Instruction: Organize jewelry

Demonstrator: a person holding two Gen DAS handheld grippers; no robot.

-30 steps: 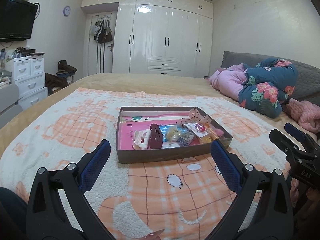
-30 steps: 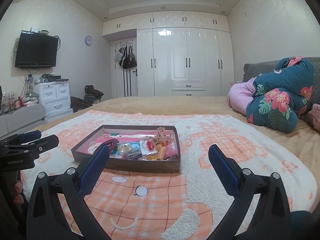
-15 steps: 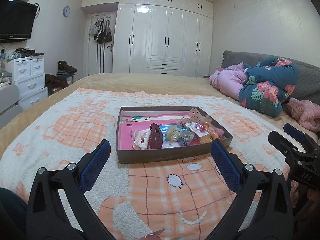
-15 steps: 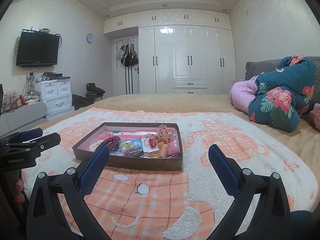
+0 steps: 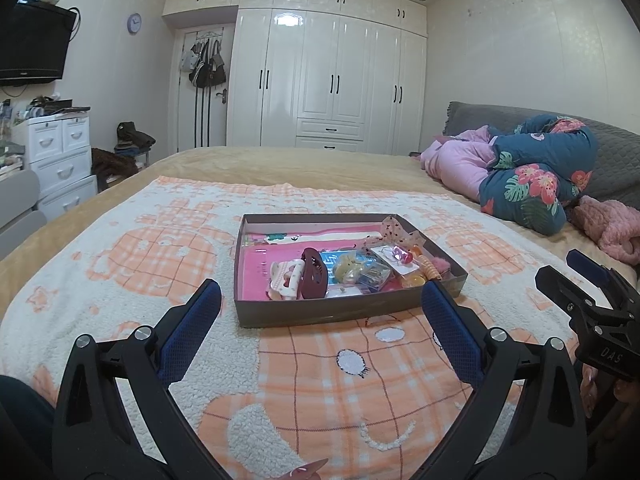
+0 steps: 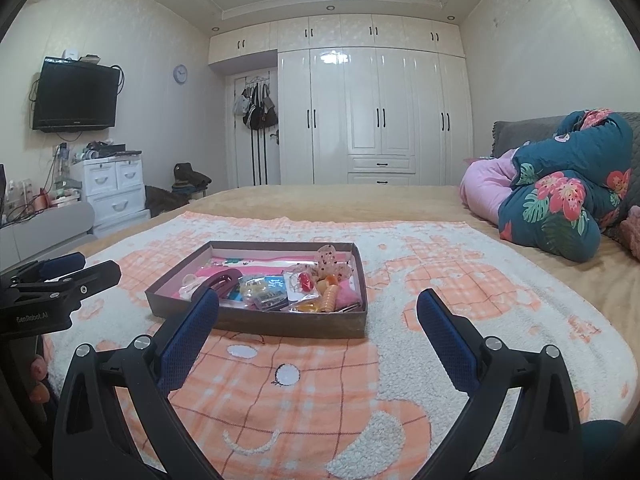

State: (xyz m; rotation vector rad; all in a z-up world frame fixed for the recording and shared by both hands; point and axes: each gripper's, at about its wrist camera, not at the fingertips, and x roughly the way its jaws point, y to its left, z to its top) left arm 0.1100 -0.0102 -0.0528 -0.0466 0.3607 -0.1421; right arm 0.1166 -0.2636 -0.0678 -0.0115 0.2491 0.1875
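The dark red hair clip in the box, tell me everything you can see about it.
The dark red hair clip is a glossy, plastic-looking claw clip with a curved, humped body, lying on its side near the front wall of the shallow brown box on the blanket. It rests on the box's pink lining, pressed against a pale pink-and-white clip on its left, with small clear packets on its right. Neither claw touches it; both hover open, short of the box.

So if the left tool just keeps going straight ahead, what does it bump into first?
Probably the near wall of the brown tray, which sits straight ahead between the open left tool's fingers. Depth is hard to judge; angled downward, it might touch the blanket first.
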